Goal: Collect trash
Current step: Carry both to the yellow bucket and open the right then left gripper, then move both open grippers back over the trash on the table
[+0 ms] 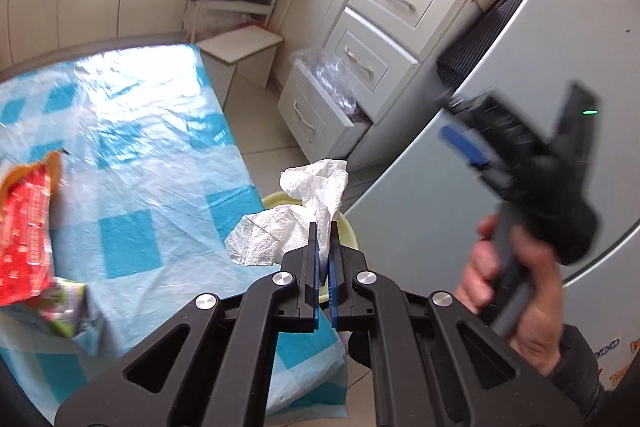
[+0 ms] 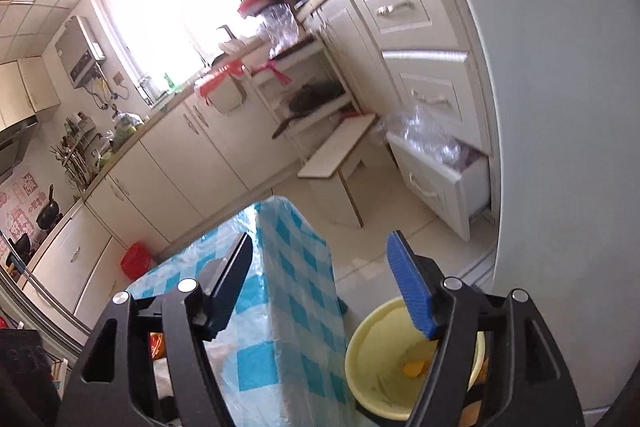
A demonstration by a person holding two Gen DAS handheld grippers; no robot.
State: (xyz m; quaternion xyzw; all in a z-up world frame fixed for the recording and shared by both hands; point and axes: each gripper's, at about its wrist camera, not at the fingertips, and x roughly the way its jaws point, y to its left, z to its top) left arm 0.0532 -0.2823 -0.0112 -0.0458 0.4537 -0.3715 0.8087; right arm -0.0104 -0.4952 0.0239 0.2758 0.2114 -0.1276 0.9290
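My left gripper (image 1: 324, 229) is shut on a crumpled white paper towel (image 1: 316, 195), held past the table's corner over a yellow bin (image 1: 347, 227) on the floor. On the blue checked tablecloth (image 1: 132, 147), a red snack wrapper (image 1: 24, 227) and other packaging lie at the left edge. In the right wrist view my right gripper (image 2: 320, 255) stands open with nothing between its fingers, above the table corner (image 2: 288, 267) and the yellow bin (image 2: 380, 343). An orange scrap (image 2: 414, 367) lies inside the bin. A hand (image 1: 516, 267) holds that gripper at the right, blurred.
A grey fridge (image 1: 520, 39) stands close on the right. Beyond the bin, the bottom drawer (image 1: 320, 107) is pulled open with clear plastic bags in it. A white stool (image 1: 240, 47) stands past the table, and a red bucket (image 2: 136, 261) sits on the floor.
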